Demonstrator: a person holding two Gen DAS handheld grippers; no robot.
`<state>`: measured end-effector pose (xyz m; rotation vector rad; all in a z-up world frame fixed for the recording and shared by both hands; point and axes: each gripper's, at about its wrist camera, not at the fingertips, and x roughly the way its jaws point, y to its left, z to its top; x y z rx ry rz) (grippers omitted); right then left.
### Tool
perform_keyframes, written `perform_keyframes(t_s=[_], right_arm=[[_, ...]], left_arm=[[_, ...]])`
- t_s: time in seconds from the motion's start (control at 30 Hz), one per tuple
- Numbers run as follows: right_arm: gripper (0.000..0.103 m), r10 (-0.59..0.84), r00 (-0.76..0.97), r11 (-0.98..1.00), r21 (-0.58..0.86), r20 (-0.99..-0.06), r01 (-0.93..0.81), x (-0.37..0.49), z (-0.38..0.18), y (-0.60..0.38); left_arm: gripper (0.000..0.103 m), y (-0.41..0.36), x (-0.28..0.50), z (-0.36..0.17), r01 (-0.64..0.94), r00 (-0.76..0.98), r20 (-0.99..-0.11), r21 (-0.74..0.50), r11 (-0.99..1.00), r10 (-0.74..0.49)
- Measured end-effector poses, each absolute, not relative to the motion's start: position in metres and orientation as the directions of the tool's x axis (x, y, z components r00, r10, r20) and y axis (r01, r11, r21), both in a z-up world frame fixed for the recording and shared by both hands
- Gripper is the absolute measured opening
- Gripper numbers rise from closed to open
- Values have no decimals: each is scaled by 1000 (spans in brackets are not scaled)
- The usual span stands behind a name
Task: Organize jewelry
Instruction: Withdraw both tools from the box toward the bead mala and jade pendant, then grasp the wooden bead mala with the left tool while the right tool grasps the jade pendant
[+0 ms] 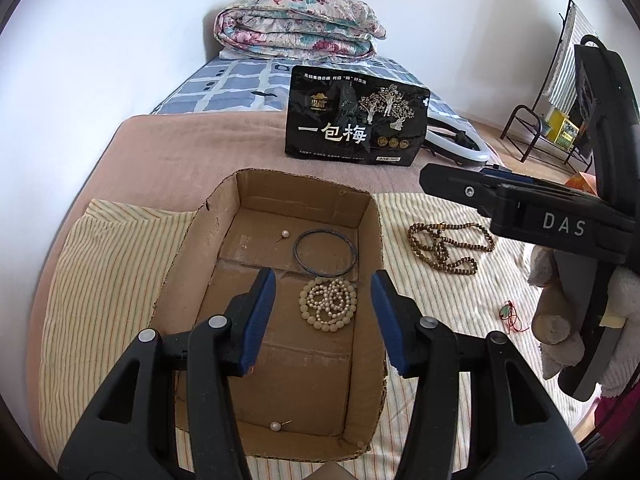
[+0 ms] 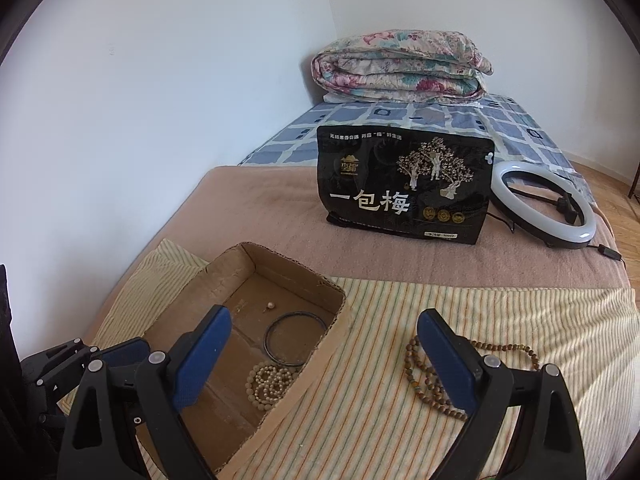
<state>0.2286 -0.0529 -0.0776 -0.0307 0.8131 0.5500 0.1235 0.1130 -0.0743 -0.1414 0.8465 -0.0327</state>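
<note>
A shallow open cardboard box (image 1: 372, 240) sat on the striped cloth. Inside lay a coiled cream pearl necklace (image 1: 328, 303), a thin dark bangle (image 1: 325, 254) touching it, and two pearl studs (image 1: 285, 234) (image 1: 275, 426) well apart. A brown bead strand (image 1: 448, 246) lay looped beside the box, and a small red-corded charm (image 1: 509, 314) lay nearby.

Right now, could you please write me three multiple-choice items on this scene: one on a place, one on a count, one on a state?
1. Where does the brown bead necklace lie?
A. in the cardboard box
B. on the striped cloth beside the box
C. on the folded quilt

2. How many loose pearl pins lie in the cardboard box?
A. one
B. two
C. four

3. How does the left gripper stand?
A. open and empty
B. shut on the bangle
C. shut on the pearl strand

Answers: 1 B, the beads rest on the striped cloth, outside the box wall. 2 B, one pin near the far wall, one near the near wall. 3 A, its jaws are apart with nothing between them.
</note>
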Motion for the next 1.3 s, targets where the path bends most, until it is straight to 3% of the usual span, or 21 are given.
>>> perform_keyframes(t_s=[0.4,0.83,0.93,1.03,1.3], right_arm=[[96,355,628,914,117,-693,-389,220,-68,-147],[96,259,610,946,70,-749,-316,202,-100,-241],[96,255,588,945,68,-768,-321,196,-114,-252],[96,259,559,939,70,-788,-336,192,-127,-255],[96,278,505,909,55,-817,-412,181,-152,-246]], left_arm=[[50,67,136,-72,43,653,-741,-169,985,-156],[51,-1,167,-91,119,592,-775,-186,975,-220],[51,-12,175,-101,119,572,-791,-183,976,-218],[59,-18,184,-111,106,561,-800,-188,976,-215],[59,-43,214,-137,109,527,-829,-152,982,-186]])
